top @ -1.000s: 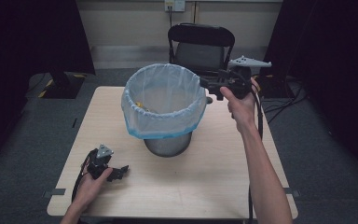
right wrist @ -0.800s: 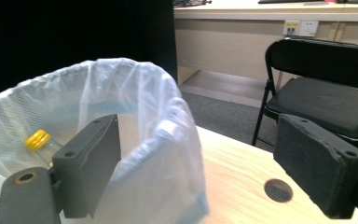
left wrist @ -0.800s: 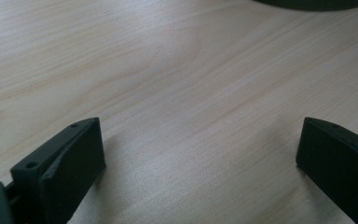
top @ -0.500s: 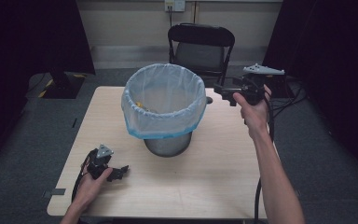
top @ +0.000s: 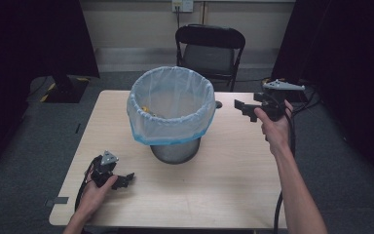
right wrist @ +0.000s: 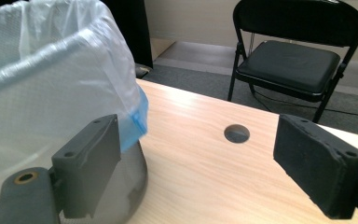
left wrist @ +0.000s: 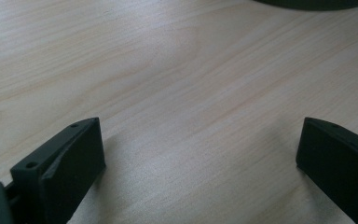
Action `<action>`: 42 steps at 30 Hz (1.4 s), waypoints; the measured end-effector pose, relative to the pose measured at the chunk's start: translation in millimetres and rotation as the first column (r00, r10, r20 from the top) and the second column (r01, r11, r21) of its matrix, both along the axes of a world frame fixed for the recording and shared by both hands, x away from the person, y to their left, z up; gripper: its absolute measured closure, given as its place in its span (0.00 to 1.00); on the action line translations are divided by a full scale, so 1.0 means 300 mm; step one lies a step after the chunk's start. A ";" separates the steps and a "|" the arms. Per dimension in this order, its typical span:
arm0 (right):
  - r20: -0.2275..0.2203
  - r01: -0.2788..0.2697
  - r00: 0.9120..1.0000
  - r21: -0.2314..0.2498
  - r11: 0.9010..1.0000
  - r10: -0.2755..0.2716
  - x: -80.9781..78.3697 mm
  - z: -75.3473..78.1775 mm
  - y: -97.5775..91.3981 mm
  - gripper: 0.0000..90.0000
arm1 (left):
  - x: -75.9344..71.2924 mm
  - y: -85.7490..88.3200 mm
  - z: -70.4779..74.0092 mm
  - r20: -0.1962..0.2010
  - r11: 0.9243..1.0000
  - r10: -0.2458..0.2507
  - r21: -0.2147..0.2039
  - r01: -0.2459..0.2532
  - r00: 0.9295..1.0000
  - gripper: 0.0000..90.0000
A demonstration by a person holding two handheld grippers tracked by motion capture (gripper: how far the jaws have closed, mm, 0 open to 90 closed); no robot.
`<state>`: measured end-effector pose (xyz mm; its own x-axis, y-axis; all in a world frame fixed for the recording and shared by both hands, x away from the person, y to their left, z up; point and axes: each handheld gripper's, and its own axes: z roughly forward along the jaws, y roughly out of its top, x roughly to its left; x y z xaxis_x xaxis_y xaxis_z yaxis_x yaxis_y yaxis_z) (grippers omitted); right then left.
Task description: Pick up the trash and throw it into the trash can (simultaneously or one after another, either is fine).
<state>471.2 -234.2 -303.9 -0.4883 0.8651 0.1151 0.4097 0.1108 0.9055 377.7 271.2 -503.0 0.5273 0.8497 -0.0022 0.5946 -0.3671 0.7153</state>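
My right tool [top: 246, 108] hangs in the air off the right side of the bin, its two black jaws spread wide with nothing between them. In the right gripper view those jaws frame bare wood and a small round cable hole [right wrist: 237, 133] in the pale wooden desk [top: 233, 175], with the bin's side close on one jaw's flank. My left tool [top: 121, 180] rests low on the near left part of the desk, jaws likewise wide apart and empty; its own view looks flat along the wood grain.

The thing I am working with is the grey metal mesh wastebasket [top: 174, 151], standing upright near the middle of the desk. It is lined with a translucent white plastic bag with a blue hem [top: 170, 105], folded out over the rim and hanging partway down the outside. Something small and yellow [top: 146, 109] lies inside against the left wall; I cannot tell what it is.

As I judge it, the bag sits settled on the rim and neither tool is engaged, so I am between grips. If the liner needs more work, the next move calls for bringing the right tool level with the hem and pinching only the thin film, not the mesh. Beyond the desk stands a black folding chair [top: 210, 51].
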 end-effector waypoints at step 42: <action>-0.229 0.086 0.968 -0.101 0.991 -0.107 -0.194 -0.417 -0.126 0.16 | 0.001 0.001 0.000 0.000 1.000 -0.001 0.003 0.001 1.000 0.00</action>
<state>413.0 -271.9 -429.0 -0.3707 0.9188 0.1355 0.6212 0.1368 0.7716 378.0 271.4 -502.8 0.5280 0.8493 0.0005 0.5944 -0.3699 0.7140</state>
